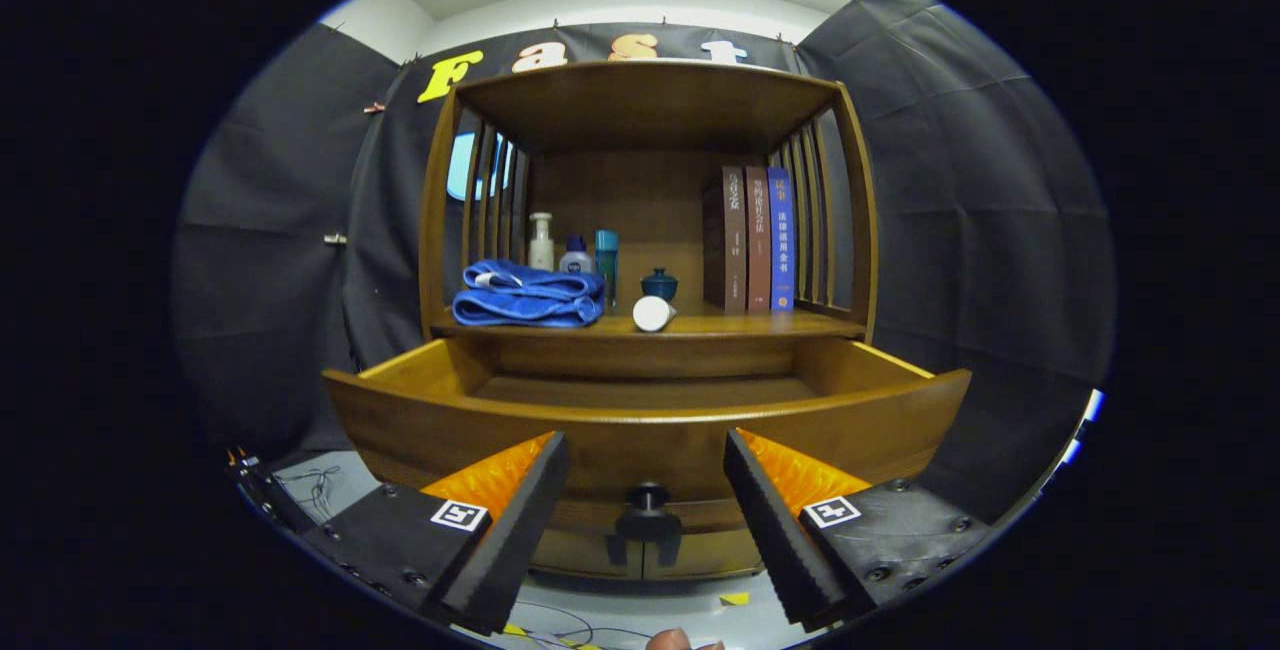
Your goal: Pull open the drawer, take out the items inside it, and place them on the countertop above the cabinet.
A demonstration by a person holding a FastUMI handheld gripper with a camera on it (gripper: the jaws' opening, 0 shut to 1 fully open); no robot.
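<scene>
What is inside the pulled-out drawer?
The drawer stands open; only bare wooden floor shows toward its back. Its front panel hides the nearer floor. The open claw flanks the knob, touching nothing.

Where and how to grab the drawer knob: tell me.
Grip the round head of the drawer knob, straight on from the front. It juts from the drawer front on a short stem, so the open tool, already straddling it, can close either side.

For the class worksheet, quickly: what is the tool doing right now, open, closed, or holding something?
Tool: open and holding nothing; its fingers stand wide apart on either side of the knob on the pulled-out drawer.
</scene>
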